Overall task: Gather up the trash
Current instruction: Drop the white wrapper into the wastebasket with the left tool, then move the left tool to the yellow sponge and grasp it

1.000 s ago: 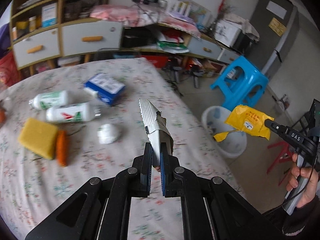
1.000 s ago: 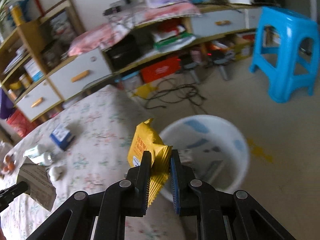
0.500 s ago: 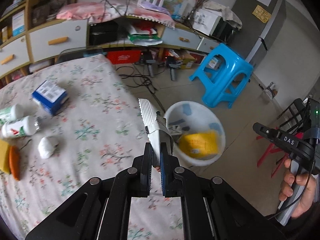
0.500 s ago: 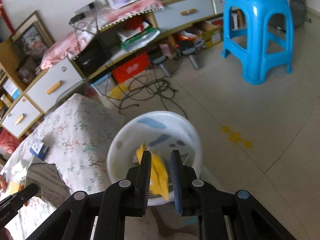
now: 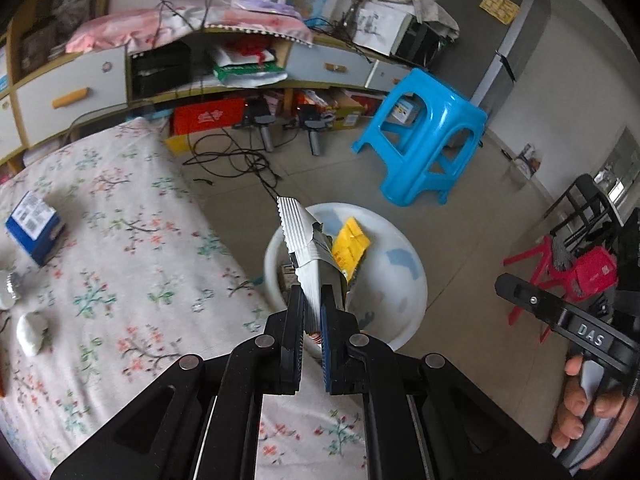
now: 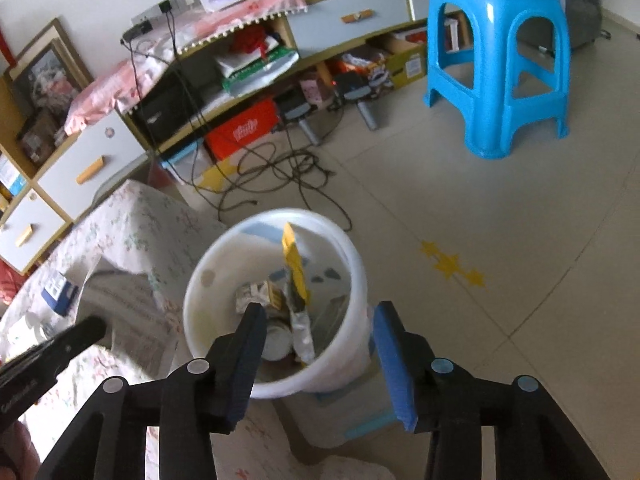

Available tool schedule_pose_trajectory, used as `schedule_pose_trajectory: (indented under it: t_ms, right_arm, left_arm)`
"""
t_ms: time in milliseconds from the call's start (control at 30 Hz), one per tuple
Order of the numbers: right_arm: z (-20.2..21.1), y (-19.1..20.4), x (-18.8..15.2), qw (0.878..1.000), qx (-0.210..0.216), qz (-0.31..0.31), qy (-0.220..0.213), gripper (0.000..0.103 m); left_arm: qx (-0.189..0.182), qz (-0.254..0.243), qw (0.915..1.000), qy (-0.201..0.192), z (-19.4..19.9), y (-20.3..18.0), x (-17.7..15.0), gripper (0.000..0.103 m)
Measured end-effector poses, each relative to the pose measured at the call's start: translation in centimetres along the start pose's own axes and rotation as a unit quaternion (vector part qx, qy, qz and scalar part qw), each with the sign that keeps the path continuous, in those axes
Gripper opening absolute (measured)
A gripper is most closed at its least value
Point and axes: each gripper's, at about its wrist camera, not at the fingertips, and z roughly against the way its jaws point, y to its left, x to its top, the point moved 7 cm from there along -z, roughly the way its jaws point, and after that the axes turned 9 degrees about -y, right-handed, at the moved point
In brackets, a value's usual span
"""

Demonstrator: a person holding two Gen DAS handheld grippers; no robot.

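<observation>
My left gripper (image 5: 312, 312) is shut on a silver wrapper (image 5: 298, 232) with a serrated edge, which sticks up over the near rim of the white bin (image 5: 404, 304) on the floor. A yellow wrapper (image 5: 350, 246) lies loose inside the bin. In the right wrist view my right gripper (image 6: 320, 320) hangs above the bin (image 6: 196, 312). Its jaws are opening and nothing is between them. Below them the yellow wrapper (image 6: 294, 260) stands on edge among other trash. The silver wrapper (image 6: 120, 296) shows blurred at the left.
The floral-cloth table (image 5: 120, 264) carries a blue box (image 5: 34, 226) and a white crumpled ball (image 5: 32, 330). A blue stool (image 5: 424, 140), cables (image 5: 236, 160) and a red stool (image 5: 560, 276) stand on the floor. A hand (image 5: 584, 420) holds the right gripper.
The right gripper opened and let go of the yellow wrapper, which dropped into the bin. The left gripper carried the silver wrapper from above the table to the bin's edge.
</observation>
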Motion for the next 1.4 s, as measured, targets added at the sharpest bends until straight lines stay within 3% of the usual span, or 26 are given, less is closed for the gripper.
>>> schedule_pose_trajectory:
  t_ms: [333, 400, 433, 500, 600, 700, 833, 900, 1200, 1400]
  right_arm:
    - [0.6, -0.8, 0.1, 1.000, -0.007, -0.006, -0.009, 0.055]
    - [0.5, -0.7, 0.1, 1.000, -0.009, -0.006, -0.009, 0.056]
    - [0.5, -0.7, 0.1, 1.000, -0.010, -0.005, -0.009, 0.058]
    - [0.6, -0.6, 0.1, 1.000, -0.010, -0.006, -0.010, 0.063]
    - [0.6, -0.6, 0.2, 1.000, -0.009, -0.006, -0.011, 0.066]
    - [0.5, -0.3, 0.2, 1.000, -0.011, -0.003, -0.011, 0.066]
    - [0.5, 0.3, 0.2, 1.000, -0.010, 0.003, -0.012, 0.068]
    - [0.5, 0.7, 0.1, 1.000, -0.007, 0.008, -0.011, 0.069]
    - [-0.1, 4.2, -0.7, 0.999, 0.015, 0.034, 0.003, 0.077]
    - [-0.7, 9.2, -0.7, 0.998, 0.031, 0.060, 0.008, 0.079]
  left_arm:
    - [-0.008, -0.033, 0.9993, -0.013, -1.3, -1.2, 0.1, 0.008]
    - [-0.013, -0.035, 0.9992, -0.013, -1.4, -1.4, 0.2, 0.012]
    - [-0.008, -0.038, 0.9993, -0.001, -1.6, -1.3, 0.1, 0.017]
    - [0.017, -0.047, 0.9983, 0.029, -2.1, -0.9, -0.3, 0.045]
    - [0.040, -0.060, 0.9970, 0.029, -1.5, -0.2, -0.7, 0.066]
    - [0.053, -0.063, 0.9963, 0.026, -0.5, 0.6, -1.0, 0.081]
    - [0.064, -0.055, 0.9961, 0.025, 1.0, 2.2, -1.4, 0.086]
    - [0.063, -0.045, 0.9967, 0.024, 1.6, 3.0, -1.5, 0.096]
    - [0.094, -0.017, 0.9954, 0.011, 7.2, 7.9, -2.5, 0.101]
    - [0.132, 0.011, 0.9911, 0.009, 11.1, 13.2, -3.0, 0.103]
